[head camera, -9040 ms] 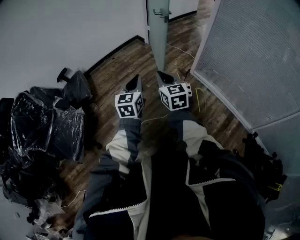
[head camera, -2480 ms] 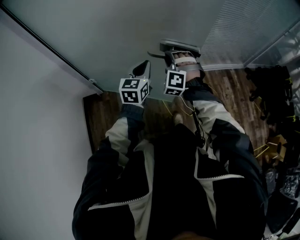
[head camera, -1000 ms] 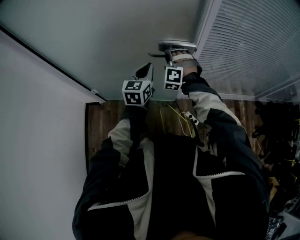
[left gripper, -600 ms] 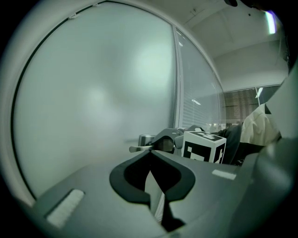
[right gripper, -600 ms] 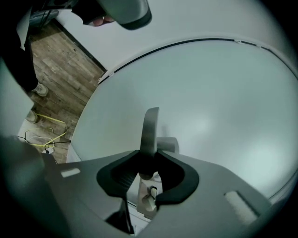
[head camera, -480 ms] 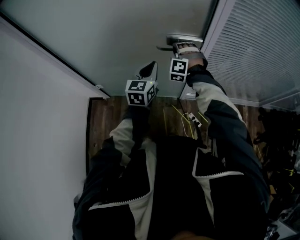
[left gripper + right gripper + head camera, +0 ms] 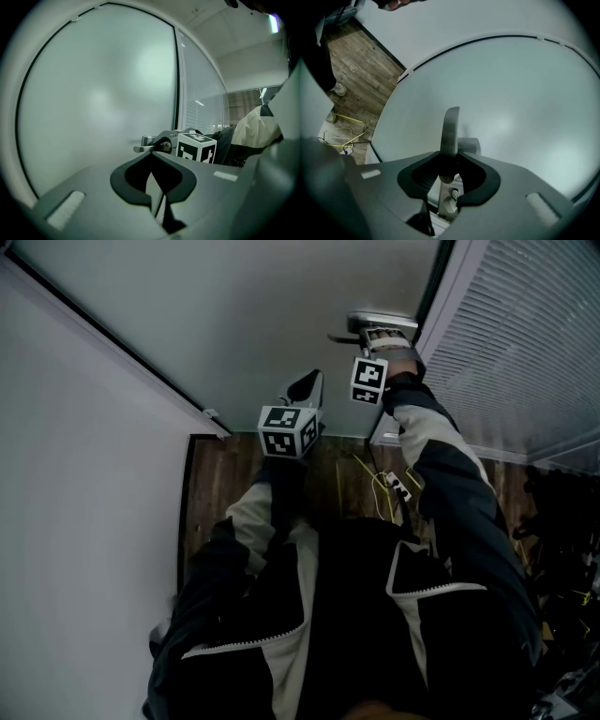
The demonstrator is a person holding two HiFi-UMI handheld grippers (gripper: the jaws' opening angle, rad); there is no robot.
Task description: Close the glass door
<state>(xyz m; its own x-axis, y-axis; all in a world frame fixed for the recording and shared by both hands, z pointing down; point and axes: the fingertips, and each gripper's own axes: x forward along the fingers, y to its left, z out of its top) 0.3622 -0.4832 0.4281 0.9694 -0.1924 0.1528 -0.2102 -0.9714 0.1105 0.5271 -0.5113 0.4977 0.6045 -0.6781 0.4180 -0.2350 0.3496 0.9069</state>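
While the person's right arm stretches forward, the head view shows the right gripper clamped on the door handle of the frosted glass door, close to the door's edge and beside a slatted blind. The left gripper hangs lower and to the left, apart from the handle and pointing at the pane. A yellow cable lies on the wooden floor below.

From the left gripper view, its jaws meet at the tips with nothing between them; the handle sits beyond them on the glass, with the other gripper's marker cube just to its right.

From the right gripper view, the lever stands upright between the jaws, which grasp it near its base, with the pane directly behind
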